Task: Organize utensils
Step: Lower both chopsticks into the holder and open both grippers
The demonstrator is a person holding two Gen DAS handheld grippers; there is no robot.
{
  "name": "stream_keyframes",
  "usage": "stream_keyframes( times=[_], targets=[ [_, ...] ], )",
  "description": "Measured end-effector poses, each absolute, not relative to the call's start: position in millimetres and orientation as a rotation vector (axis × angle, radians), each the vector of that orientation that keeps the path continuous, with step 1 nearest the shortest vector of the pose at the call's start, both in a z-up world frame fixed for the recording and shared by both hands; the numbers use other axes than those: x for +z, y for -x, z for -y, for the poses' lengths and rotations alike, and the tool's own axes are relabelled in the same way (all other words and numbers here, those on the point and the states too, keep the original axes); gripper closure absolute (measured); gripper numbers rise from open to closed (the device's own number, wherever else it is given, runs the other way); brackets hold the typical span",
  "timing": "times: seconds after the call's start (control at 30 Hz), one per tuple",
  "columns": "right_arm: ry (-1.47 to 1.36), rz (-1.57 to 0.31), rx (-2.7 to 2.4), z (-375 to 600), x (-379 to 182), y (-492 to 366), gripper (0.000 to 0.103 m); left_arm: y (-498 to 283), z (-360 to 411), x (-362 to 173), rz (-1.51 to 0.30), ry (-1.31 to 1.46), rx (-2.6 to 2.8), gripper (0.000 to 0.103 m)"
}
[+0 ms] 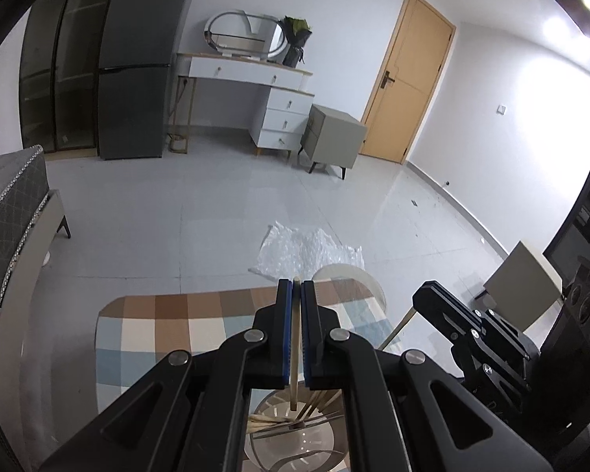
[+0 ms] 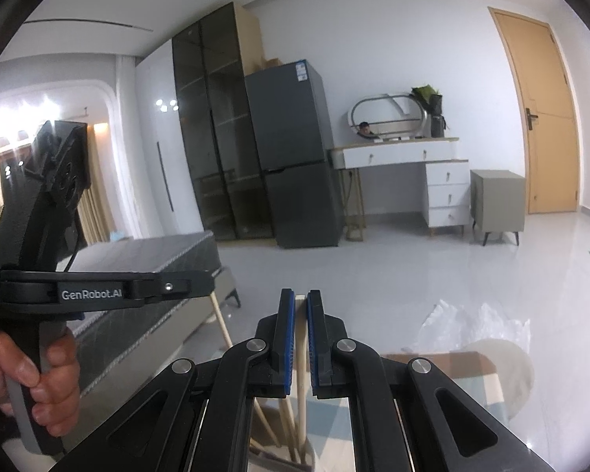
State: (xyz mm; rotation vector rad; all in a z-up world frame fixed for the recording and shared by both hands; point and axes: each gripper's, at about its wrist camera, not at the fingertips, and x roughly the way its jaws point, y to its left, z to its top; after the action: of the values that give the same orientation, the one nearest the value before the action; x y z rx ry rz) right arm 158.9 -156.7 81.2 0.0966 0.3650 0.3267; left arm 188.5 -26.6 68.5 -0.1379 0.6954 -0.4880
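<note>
Left wrist view: your left gripper (image 1: 297, 287) is pinching a single pale chopstick (image 1: 294, 354) between its blue pads (image 1: 286, 334), the jaws pressed almost together on it. The stick's lower end is hanging just over a round metal holder (image 1: 295, 428), where several more chopsticks (image 1: 318, 405) are leaning. The holder is standing on a table under a checked cloth (image 1: 157, 326). Beyond the table edge a sheet of bubble wrap (image 1: 306, 251) is lying on the tiled floor (image 1: 216, 196). Your right gripper (image 1: 472, 326) is showing at the right of this view, close beside the left one.

Right wrist view: your right gripper (image 2: 301, 299) is likewise clamping one wooden chopstick (image 2: 301, 354), its upper end showing between the fingertips. Below the jaws further sticks (image 2: 287, 424) are standing in a container that is mostly hidden. Your left hand (image 2: 27, 377) is gripping the handle of the left gripper (image 2: 98, 291) at the left edge. A dark fridge (image 2: 295, 157) and a white desk (image 2: 405, 157) are standing against the far wall.
</note>
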Motion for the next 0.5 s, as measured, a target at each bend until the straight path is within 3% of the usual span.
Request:
stream_keyframes(
  times=[0.43, 0.5],
  targets=[
    [-0.117, -0.526, 0.344, 157, 38, -160, 0.094, -191, 43, 46, -0.865, 0.113, -0.519, 0.103],
    [-0.124, -0.545, 0.339, 161, 34, -160, 0.088, -194, 41, 44, -0.92, 0.133, -0.512, 0.094]
  ],
)
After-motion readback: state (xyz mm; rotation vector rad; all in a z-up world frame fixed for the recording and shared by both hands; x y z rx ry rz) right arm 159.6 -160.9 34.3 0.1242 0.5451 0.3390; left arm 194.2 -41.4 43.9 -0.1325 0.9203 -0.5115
